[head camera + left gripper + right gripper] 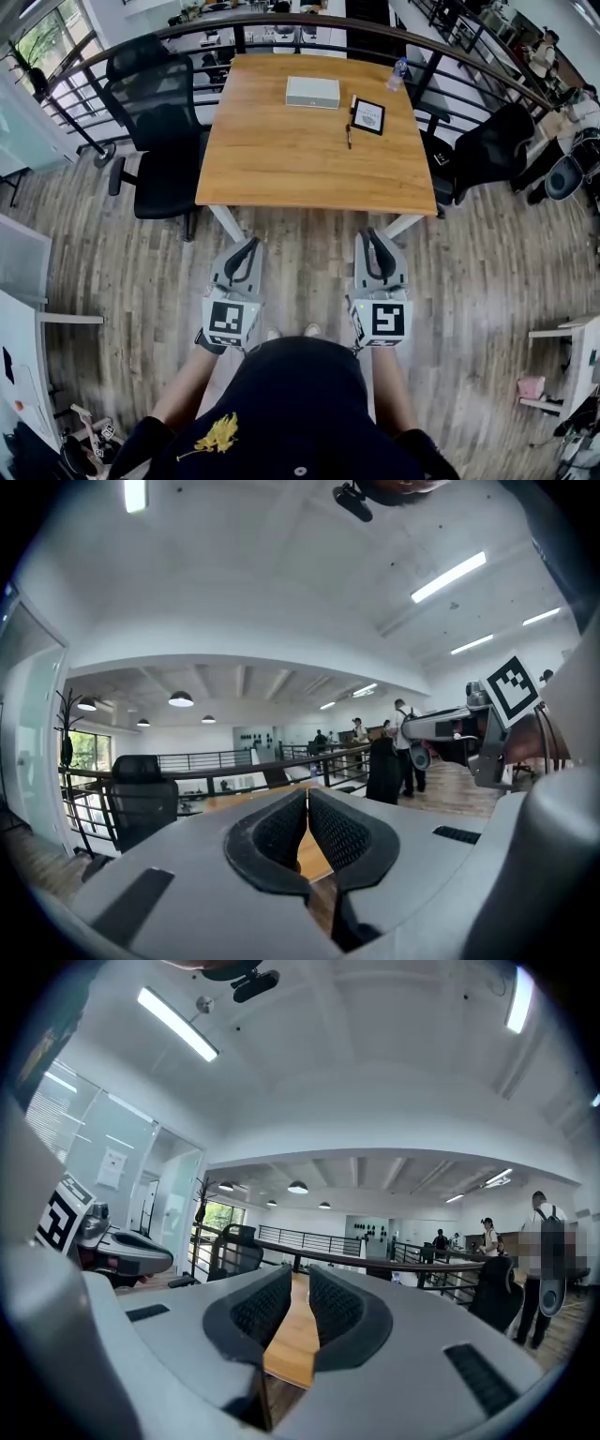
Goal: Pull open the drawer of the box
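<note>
You hold both grippers low, close to your body, over the wooden floor (469, 272) just short of the near edge of the table (300, 169), and neither touches anything. Your left gripper (251, 246) is closed: in the left gripper view its ribbed pads (281, 832) meet at the tips with nothing between them. Your right gripper (373, 236) is all but closed. In the right gripper view its pads (334, 1307) stand with only a thin slit between them, and through that slit you see just a strip of the tabletop.

The white box (313, 91) lies flat on the table, about midway along the far edge and well apart from both grippers. It is too small in the head view to make out its drawer. Just to its right lies a dark-framed tablet (368, 115) with a pen (349, 134) along its left side. A water bottle (397, 73) stands at the far right corner. A black office chair (155, 122) stands at the table's left side and another chair (487, 150) at its right.
</note>
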